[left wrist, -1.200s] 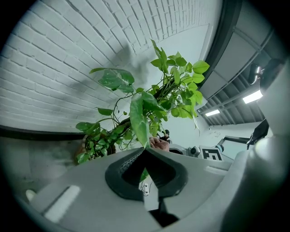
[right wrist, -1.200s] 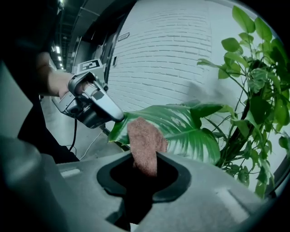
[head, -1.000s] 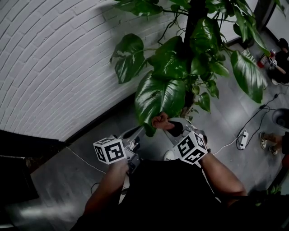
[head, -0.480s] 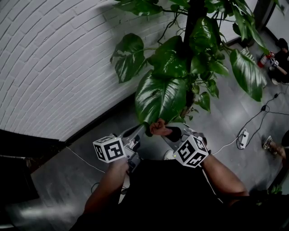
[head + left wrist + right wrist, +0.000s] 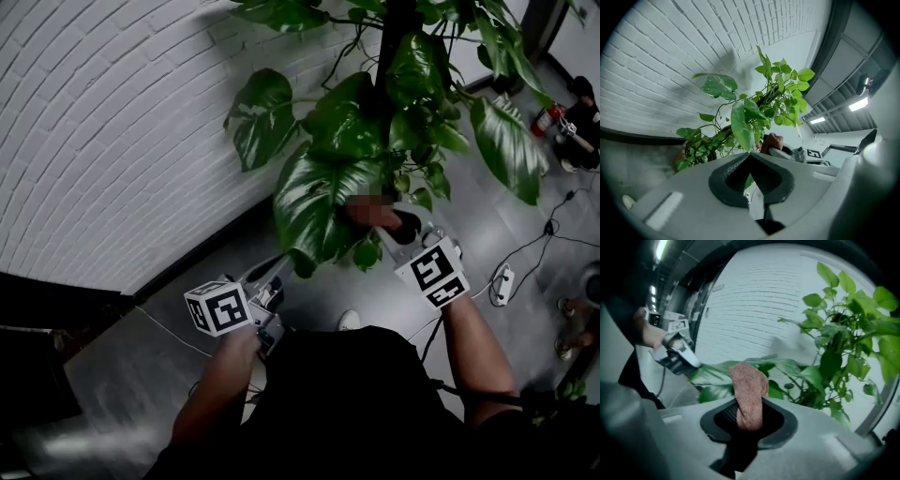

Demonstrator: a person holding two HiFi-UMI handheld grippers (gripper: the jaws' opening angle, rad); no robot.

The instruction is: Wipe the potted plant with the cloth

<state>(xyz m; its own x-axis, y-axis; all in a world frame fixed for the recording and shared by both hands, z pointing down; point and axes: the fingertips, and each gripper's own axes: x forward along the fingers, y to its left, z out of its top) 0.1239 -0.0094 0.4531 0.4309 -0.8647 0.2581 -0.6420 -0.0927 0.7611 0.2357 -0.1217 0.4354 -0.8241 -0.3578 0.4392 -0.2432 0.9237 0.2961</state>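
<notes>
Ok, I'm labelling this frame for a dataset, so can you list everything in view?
brick wall: one, white, left side
floor: one, grey, underfoot
potted plant: one, green, against the brick wall
large leaf: one, green, lowest on the potted plant
cloth: one, pinkish brown, beside the large leaf
power strip: one, white, floor at right
canister: one, red, floor far right
left claw: one, grey, shut on the large leaf's tip
right claw: one, grey, shut on the cloth
marker cubes: two, black-and-white, one per claw

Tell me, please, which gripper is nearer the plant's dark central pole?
Right. The right gripper, holding the cloth, is just below the pole; the left gripper is farther back, pinching a big leaf.
</notes>
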